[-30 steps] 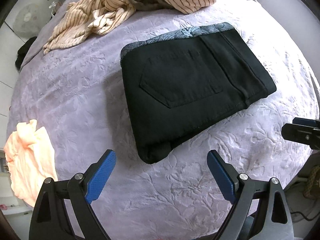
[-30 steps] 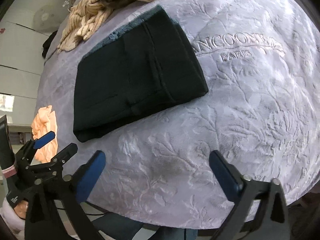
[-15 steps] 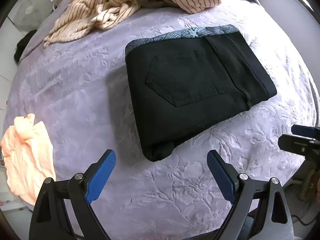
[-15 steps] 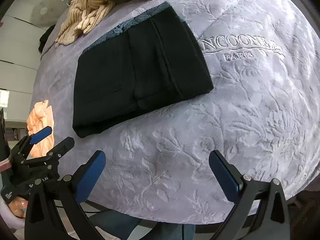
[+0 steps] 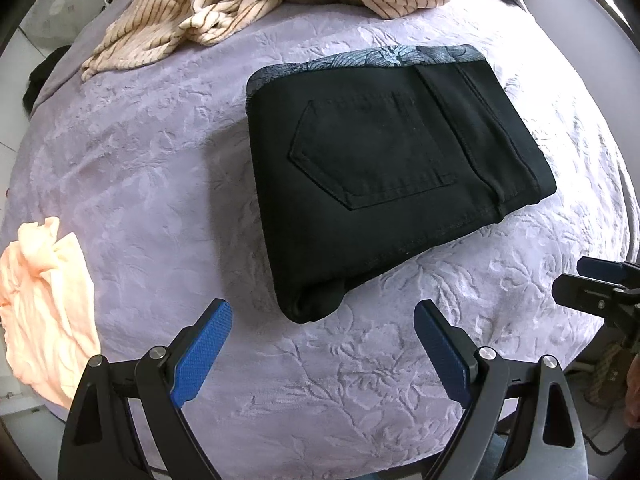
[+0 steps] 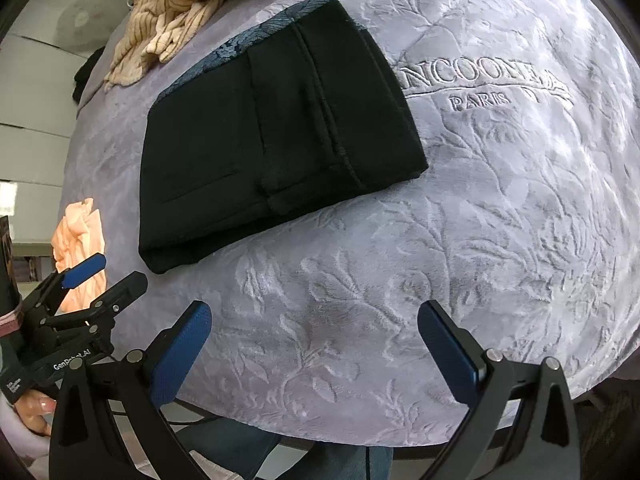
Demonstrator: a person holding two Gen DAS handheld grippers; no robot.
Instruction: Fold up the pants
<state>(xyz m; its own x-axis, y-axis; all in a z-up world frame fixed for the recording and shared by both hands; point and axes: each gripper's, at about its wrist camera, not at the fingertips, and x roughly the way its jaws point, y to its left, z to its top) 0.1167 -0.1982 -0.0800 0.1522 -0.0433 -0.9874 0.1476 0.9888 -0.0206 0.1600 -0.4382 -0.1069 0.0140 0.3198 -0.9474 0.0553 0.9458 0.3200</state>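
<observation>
The black pants [image 5: 384,168] lie folded into a compact rectangle on the lilac bedspread [image 5: 160,168], back pocket up, a patterned blue-grey lining showing along the far edge. They also show in the right wrist view [image 6: 276,140]. My left gripper [image 5: 322,344] is open and empty, held near the bed's front edge, short of the pants' near corner. My right gripper [image 6: 314,344] is open and empty, also back from the pants. Each gripper shows at the edge of the other's view: the right gripper [image 5: 592,284], the left gripper [image 6: 100,280].
A heap of striped cream clothes [image 5: 224,12] lies at the far side of the bed. A peach garment [image 5: 44,300] lies at the left edge. Embossed lettering [image 6: 480,80] marks the bedspread right of the pants. The bed's front edge is just under both grippers.
Both grippers have drawn back slightly from the pants and stayed open. The pants have not moved.
</observation>
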